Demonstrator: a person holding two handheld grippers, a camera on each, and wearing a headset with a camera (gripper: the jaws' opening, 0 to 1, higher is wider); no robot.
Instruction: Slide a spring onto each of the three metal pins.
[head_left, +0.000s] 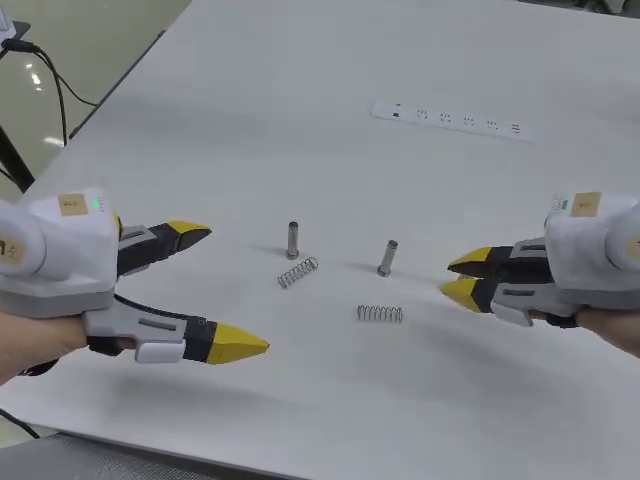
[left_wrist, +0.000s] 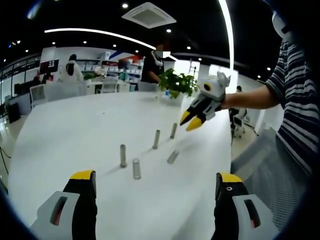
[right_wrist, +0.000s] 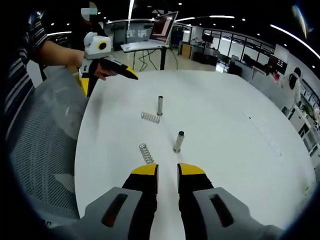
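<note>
Nearby, a spring (right_wrist: 146, 153) lies before the right gripper (right_wrist: 167, 171).

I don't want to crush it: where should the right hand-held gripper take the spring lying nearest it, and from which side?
Probably mid-length on the spring, across its coils, from above: it lies flat on the table, sides exposed, and both ends stay free for a pin.
</note>
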